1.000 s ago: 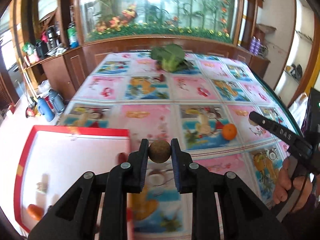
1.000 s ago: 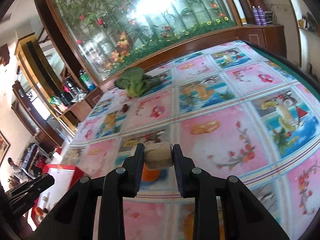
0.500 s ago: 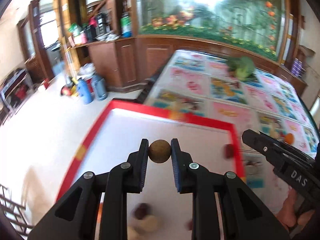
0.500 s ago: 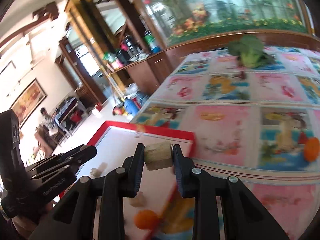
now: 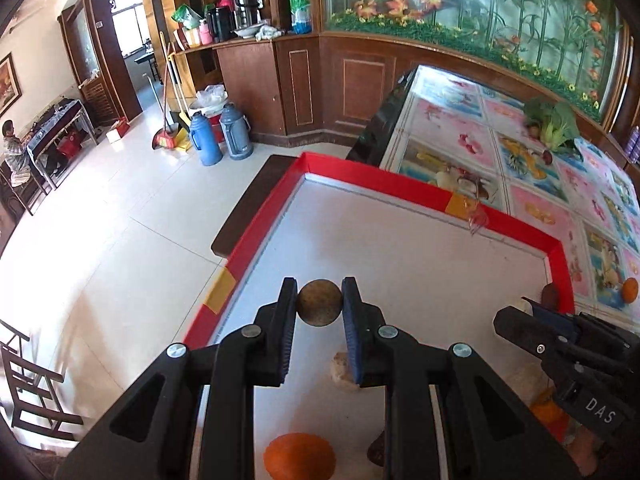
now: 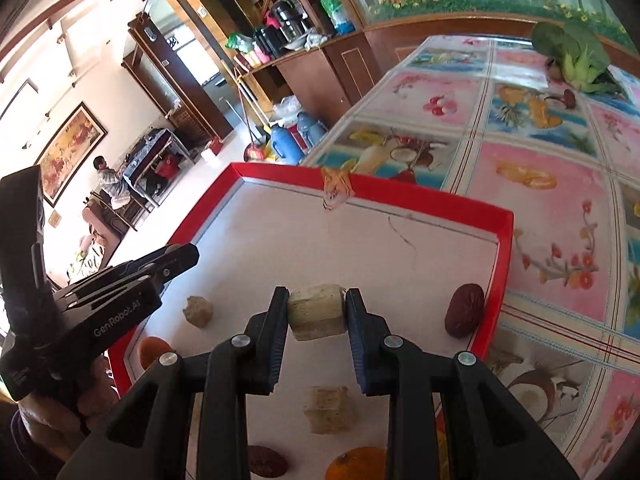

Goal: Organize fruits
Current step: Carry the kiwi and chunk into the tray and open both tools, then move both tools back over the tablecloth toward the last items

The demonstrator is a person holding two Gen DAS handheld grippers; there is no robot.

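Observation:
My left gripper (image 5: pixel 320 304) is shut on a round brown fruit (image 5: pixel 320 303) and holds it above the red-rimmed white tray (image 5: pixel 400 188). My right gripper (image 6: pixel 317 310) is shut on a pale cut chunk (image 6: pixel 317 311) above the same tray (image 6: pixel 420 196). In the tray lie an orange (image 5: pixel 298 460), a pale chunk (image 5: pixel 342 372), two more pale chunks (image 6: pixel 198 310) (image 6: pixel 330 408), dark red dates (image 6: pixel 464 310) (image 6: pixel 266 460) and an orange (image 6: pixel 354 466). The left gripper also shows in the right wrist view (image 6: pixel 176 256), the right one in the left wrist view (image 5: pixel 516 316).
The tray lies at the corner of a table with a fruit-print cloth (image 6: pixel 552 184). An orange (image 5: pixel 629 290) and green leafy vegetables (image 6: pixel 576 60) lie on the cloth. Tiled floor, thermos flasks (image 5: pixel 220 136) and wooden cabinets lie to the left.
Both grippers have swung left from over the tablecloth to over the tray, each still holding its piece. The view now looks down into the tray.

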